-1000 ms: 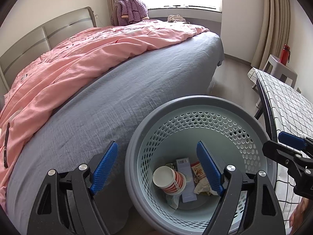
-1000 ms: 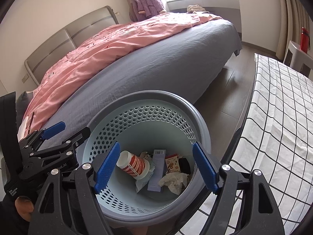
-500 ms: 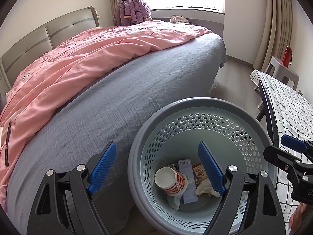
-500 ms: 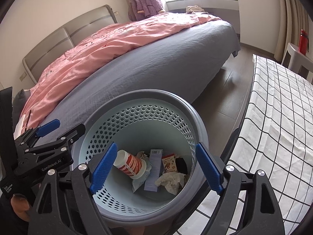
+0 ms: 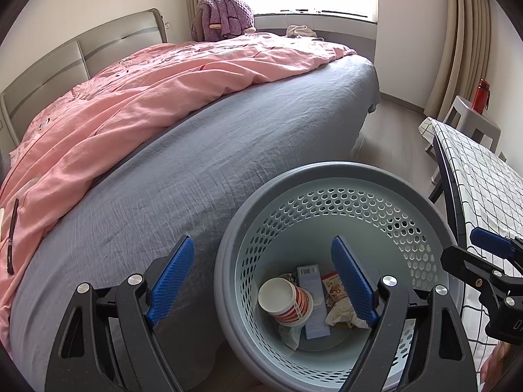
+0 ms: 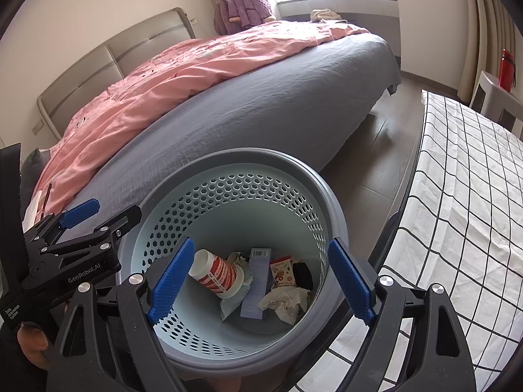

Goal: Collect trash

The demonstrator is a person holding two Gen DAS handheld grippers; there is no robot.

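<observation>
A grey-rimmed, pale blue perforated basket (image 5: pixel 327 171) (image 6: pixel 248 156) stands on the floor beside the bed. Inside lie a red-striped paper cup (image 5: pixel 287 300) (image 6: pixel 219 271), a flat box with a barcode (image 5: pixel 310 297) (image 6: pixel 258 281), a snack wrapper (image 5: pixel 331 282) (image 6: pixel 282 271) and a crumpled tissue (image 5: pixel 340 315) (image 6: pixel 287 300). My left gripper (image 5: pixel 261 245) (image 6: pixel 111 210) hovers open over the basket's left rim, holding nothing. My right gripper (image 6: pixel 261 245) (image 5: pixel 470 251) hangs open above the basket's mouth, with nothing between its blue pads.
The bed (image 5: pixel 228 150) with a grey sheet and a pink duvet (image 5: pixel 147 98) fills the left. A table under a checked cloth (image 6: pixel 457 196) stands close on the right. A red bottle (image 5: pixel 482 93) sits on a white stool beyond it. Wood floor runs between.
The right gripper's jaws have spread a little wider. Both hands and the basket's contents have stayed where they were.
</observation>
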